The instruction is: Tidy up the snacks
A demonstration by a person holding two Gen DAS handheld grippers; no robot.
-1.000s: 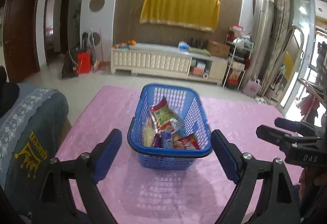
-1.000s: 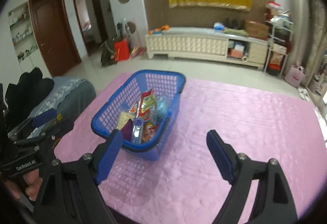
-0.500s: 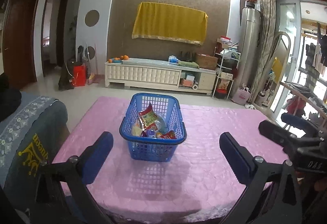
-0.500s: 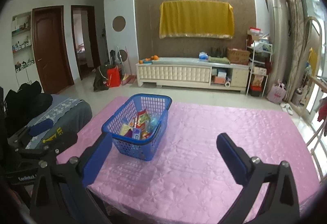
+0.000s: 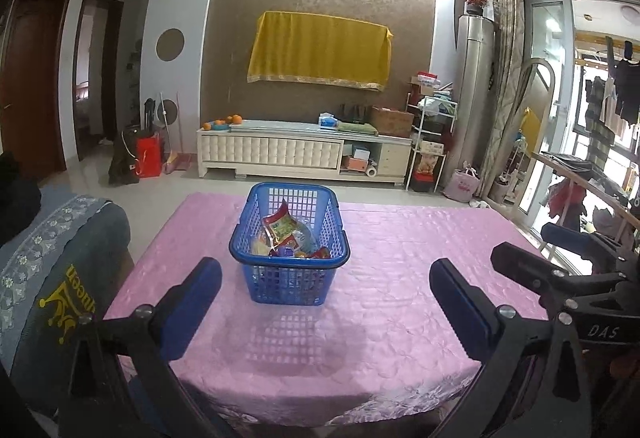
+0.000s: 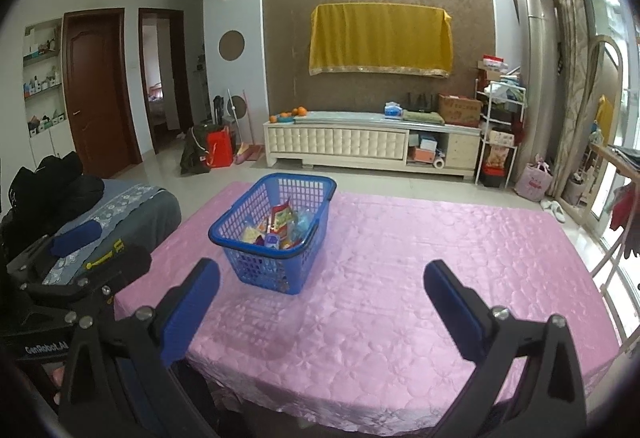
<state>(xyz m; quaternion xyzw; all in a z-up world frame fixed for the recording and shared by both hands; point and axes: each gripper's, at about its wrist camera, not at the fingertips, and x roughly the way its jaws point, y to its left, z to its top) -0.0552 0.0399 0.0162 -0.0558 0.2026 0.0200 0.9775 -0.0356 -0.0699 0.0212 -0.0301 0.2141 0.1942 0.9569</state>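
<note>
My left gripper [image 5: 326, 290] hangs spread wide and empty, my right gripper [image 6: 322, 288] the same. The blue basket [image 5: 289, 278] sits on the pink tablecloth [image 5: 400, 278] well ahead of both, snack packets [image 5: 282, 228] piled inside it, nothing touching my fingers.

A blue perforated plastic basket [image 5: 289, 256] [image 6: 272, 234] stands upright on the pink quilted tablecloth [image 5: 400, 278] [image 6: 420, 258], holding a jumble of colourful foil snack packets [image 5: 290, 238] [image 6: 280, 228].
</note>
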